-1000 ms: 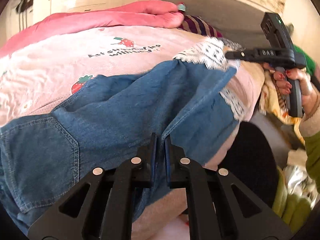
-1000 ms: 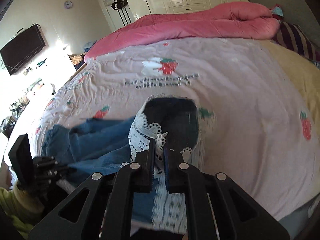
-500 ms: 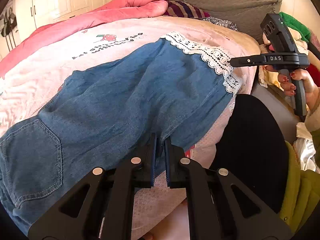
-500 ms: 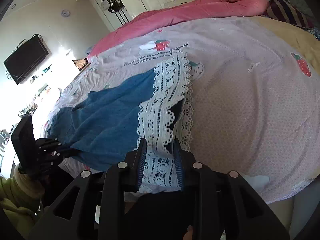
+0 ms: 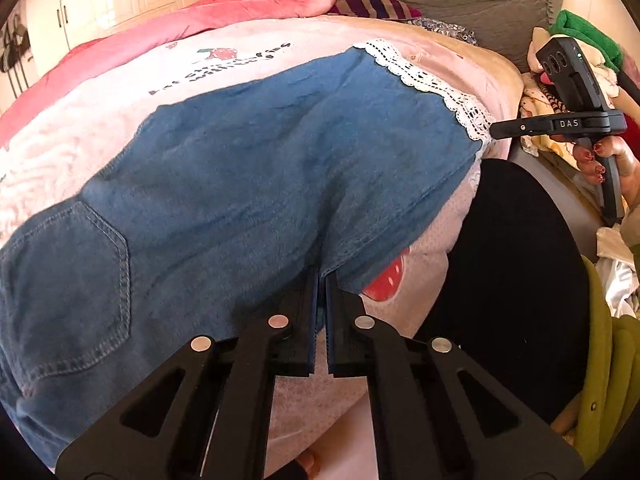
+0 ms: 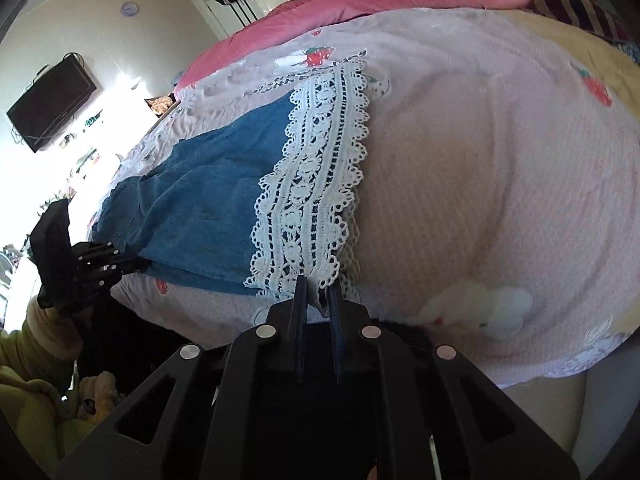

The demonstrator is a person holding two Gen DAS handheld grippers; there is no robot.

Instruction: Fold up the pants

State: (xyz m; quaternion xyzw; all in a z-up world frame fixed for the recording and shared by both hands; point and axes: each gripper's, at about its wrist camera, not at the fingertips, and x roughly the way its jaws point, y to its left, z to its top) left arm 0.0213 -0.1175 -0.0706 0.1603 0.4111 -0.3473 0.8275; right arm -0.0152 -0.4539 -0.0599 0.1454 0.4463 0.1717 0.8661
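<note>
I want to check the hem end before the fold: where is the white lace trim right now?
In the right wrist view the white lace trim runs up the centre, between blue denim on its left and bare strawberry bedspread on its right, its near corner between the right claw fingers.

Ahead of the right gripper (image 6: 319, 292), past the lace hem (image 6: 316, 168), the bedspread (image 6: 480, 184) is lying bare and open for passing. Farther ahead, the pink quilt (image 6: 360, 0) is blocking that edge. Ahead of the left gripper (image 5: 322, 280), the pants (image 5: 260, 168) are covering the bed; to its right, a black round seat (image 5: 520, 280) is crowding the bedside.
</note>
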